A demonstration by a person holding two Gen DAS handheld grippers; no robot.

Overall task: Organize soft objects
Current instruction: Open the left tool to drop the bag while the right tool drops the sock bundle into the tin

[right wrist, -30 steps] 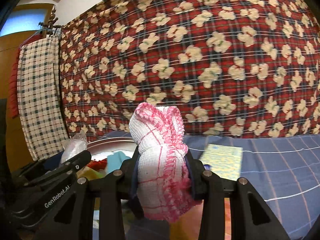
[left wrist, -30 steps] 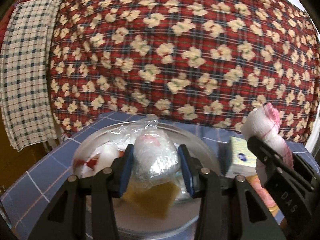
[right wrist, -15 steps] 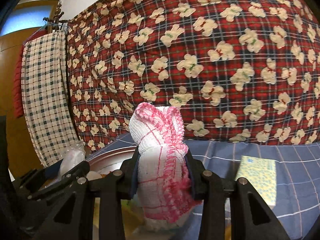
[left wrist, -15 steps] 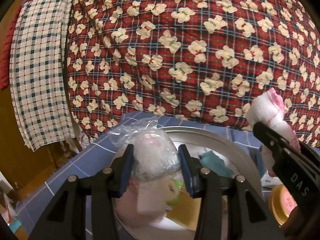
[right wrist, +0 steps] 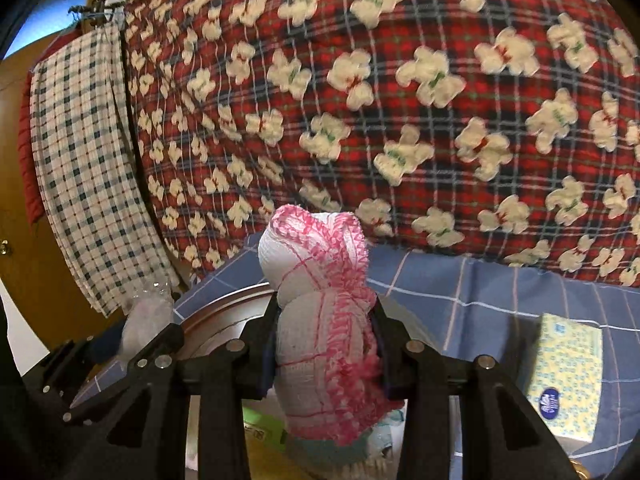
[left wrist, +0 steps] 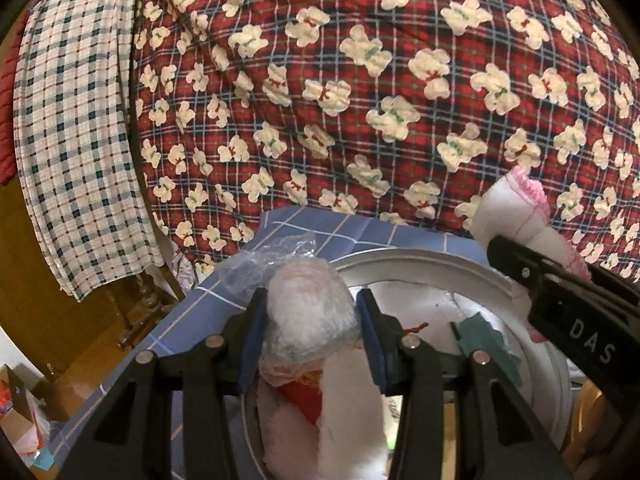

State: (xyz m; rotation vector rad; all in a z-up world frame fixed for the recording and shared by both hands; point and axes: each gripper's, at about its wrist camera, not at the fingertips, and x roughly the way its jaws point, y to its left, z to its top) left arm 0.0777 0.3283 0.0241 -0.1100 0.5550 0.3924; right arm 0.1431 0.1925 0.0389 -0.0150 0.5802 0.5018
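Observation:
My left gripper (left wrist: 310,316) is shut on a clear plastic bag of white cotton (left wrist: 308,308), held above the left part of a round metal basin (left wrist: 424,260). The basin holds white, red and teal soft pieces (left wrist: 480,344). My right gripper (right wrist: 326,320) is shut on a white cloth with pink trim (right wrist: 320,280), held upright above the basin's rim (right wrist: 224,304). The right gripper and its cloth (left wrist: 516,212) also show at the right of the left wrist view. The left gripper's bag (right wrist: 146,316) shows at the left of the right wrist view.
A blue checked cloth (right wrist: 500,284) covers the table. A yellow tissue pack (right wrist: 568,372) lies on it to the right. A red plaid blanket with white bears (left wrist: 360,100) rises behind. A checked towel (left wrist: 76,140) hangs at the left by a wooden chair (left wrist: 136,312).
Both grippers have moved left and up over the basin with their loads still held. The tissue pack has slid toward the right of the right wrist view.

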